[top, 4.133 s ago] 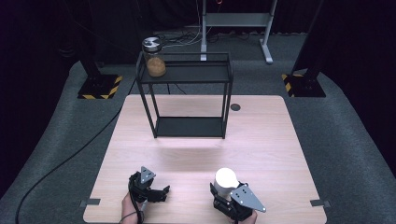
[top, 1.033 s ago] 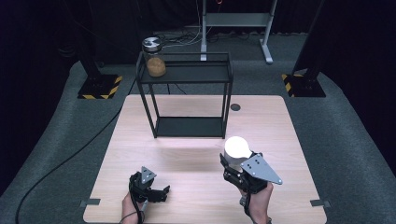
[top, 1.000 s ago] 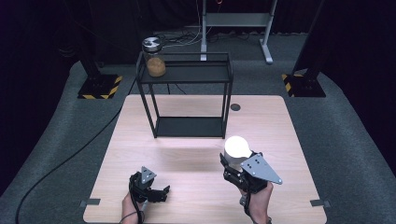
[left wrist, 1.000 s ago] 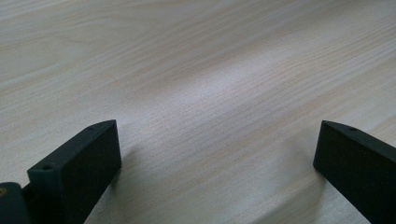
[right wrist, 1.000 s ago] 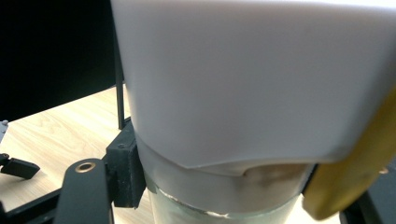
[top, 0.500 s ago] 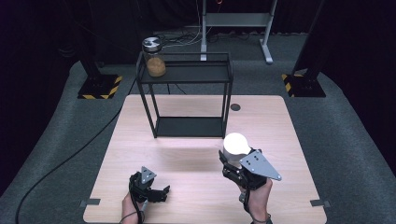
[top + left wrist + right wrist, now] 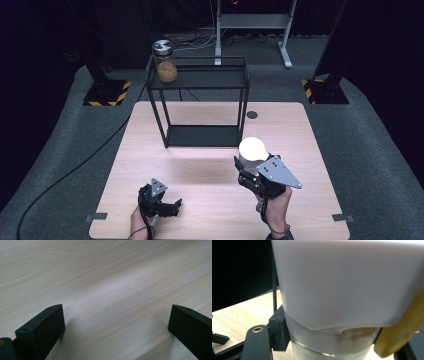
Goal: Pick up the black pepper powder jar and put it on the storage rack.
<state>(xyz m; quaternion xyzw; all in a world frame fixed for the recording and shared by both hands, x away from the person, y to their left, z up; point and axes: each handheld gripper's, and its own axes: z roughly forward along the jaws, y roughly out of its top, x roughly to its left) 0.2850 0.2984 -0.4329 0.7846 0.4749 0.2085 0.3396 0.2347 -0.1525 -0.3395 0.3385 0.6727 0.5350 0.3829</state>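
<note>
Light wooden desk [image 7: 150, 150] with rounded corners, set on grey carpeted floor [image 7: 380, 165]. Black curtained dark all around. Beyond the far edge, a grey metal stand [image 7: 252, 22] with two feet, cables trailing near it. Black posts on yellow-and-black striped bases [image 7: 106, 94] at left and right. Black cable [image 7: 65, 180] snaking across the carpet at left. Bright glare on the desk's middle.

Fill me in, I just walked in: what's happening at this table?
A person works two handheld grippers at a wooden table. The right gripper is clamped on a white-lidded jar, held up near a black wire shelf. The left gripper rests open and empty. Another jar stands on the shelf.
</note>
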